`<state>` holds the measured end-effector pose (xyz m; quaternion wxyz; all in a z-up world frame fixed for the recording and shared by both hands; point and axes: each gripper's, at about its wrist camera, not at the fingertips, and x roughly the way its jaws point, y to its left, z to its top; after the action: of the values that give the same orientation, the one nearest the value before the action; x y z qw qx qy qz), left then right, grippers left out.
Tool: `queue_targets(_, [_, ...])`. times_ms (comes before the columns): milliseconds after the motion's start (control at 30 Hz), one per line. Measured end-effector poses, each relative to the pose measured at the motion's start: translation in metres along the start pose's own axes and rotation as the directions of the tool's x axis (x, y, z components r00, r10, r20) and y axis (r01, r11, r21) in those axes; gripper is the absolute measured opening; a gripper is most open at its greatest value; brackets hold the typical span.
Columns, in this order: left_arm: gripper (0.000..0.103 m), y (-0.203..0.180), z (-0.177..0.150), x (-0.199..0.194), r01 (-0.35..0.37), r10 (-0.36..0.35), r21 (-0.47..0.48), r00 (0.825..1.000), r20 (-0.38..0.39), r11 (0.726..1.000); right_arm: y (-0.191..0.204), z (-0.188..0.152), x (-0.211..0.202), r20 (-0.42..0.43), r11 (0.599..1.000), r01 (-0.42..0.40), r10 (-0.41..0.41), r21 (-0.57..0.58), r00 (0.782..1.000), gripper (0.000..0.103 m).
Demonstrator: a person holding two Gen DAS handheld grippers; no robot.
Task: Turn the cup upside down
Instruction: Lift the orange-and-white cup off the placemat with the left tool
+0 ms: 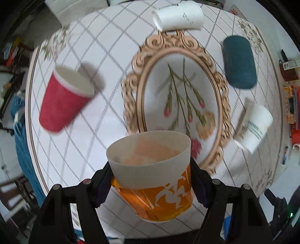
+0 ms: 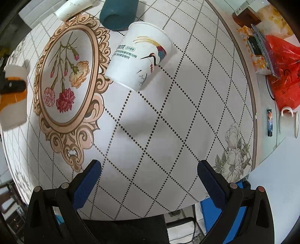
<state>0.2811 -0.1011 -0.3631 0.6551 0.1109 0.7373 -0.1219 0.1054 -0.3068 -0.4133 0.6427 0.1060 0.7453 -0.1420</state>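
Observation:
My left gripper [image 1: 151, 180] is shut on an orange and white paper cup [image 1: 155, 180], held above the table with its open mouth tilted up and away from the camera. The same cup shows at the left edge of the right wrist view [image 2: 13, 95]. My right gripper [image 2: 149, 167] is open and empty above the table's near part. A white cup with a crane print [image 2: 140, 56] stands upside down beyond it, also seen in the left wrist view [image 1: 253, 127].
A red cup [image 1: 63, 99] stands upright at the left. A white cup [image 1: 178, 16] and a teal case [image 1: 240, 62] sit at the far side. The round table [image 2: 168, 131] has a floral oval print [image 1: 180, 105]. Clutter with a red bag [image 2: 283, 71] lies beyond the right edge.

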Motion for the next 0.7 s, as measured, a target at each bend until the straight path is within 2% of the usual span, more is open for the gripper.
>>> queue_targets(133, [0.072, -0.008, -0.046, 0.007, 0.041, -0.043, -0.05, 0.999, -0.026, 0.998, -0.01, -0.01, 0.002, 0.002, 0.999, 0.0, 0.001, -0.04, 1.0, 0.103])
queue_targets(267, [0.072, -0.047, -0.051, 0.013, 0.067, -0.071, -0.075, 0.996, -0.058, 0.995, -0.022, -0.021, 0.006, 0.002, 0.997, 0.012, -0.012, -0.079, 1.0, 0.103])
queue_targets(467, [0.072, -0.085, -0.076, 0.039, 0.078, -0.084, -0.069, 0.992, -0.095, 0.995, -0.043, -0.034, 0.014, -0.002, 0.995, 0.026, -0.026, -0.101, 1.0, 0.103])
queue_targets(700, [0.072, -0.129, -0.085, 0.074, 0.043, -0.047, -0.061, 0.997, -0.066, 0.997, -0.07, -0.051, 0.027, -0.016, 0.993, 0.032, -0.034, -0.111, 0.999, 0.103])
